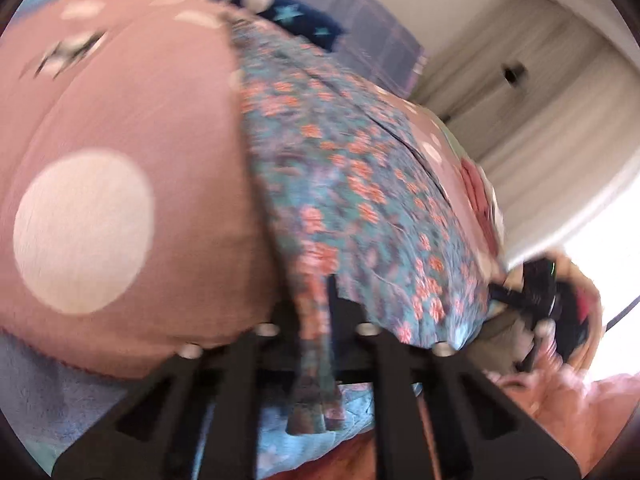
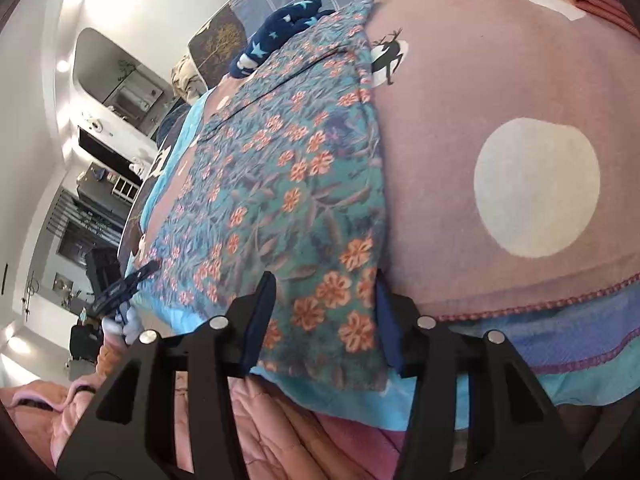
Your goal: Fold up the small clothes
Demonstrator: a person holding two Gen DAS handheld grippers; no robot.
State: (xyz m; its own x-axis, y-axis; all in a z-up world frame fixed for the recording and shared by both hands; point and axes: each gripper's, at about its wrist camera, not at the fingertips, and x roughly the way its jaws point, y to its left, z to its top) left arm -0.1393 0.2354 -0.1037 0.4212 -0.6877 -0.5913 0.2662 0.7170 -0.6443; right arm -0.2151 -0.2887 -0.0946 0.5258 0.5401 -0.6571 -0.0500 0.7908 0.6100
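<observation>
A floral garment (image 1: 344,184), teal with orange flowers, lies spread on a pink dotted blanket (image 1: 120,160). My left gripper (image 1: 314,300) is shut on the garment's near edge, and a fold of the cloth hangs down between its fingers. In the right wrist view the same floral garment (image 2: 280,184) has its near corner lying flat between the two fingers of my right gripper (image 2: 324,280), which stands open, its pads clear of the cloth. The left gripper (image 2: 136,276) shows at the garment's far left edge. The left wrist view is blurred.
A navy garment with light stars (image 2: 280,28) lies past the floral one. Folded pink cloth (image 2: 600,4) sits at the blanket's far right. The blanket's stitched front edge (image 2: 540,304) overlies blue bedding. A person's pink sleeve (image 1: 560,400) and a white door (image 1: 540,100) are on the right.
</observation>
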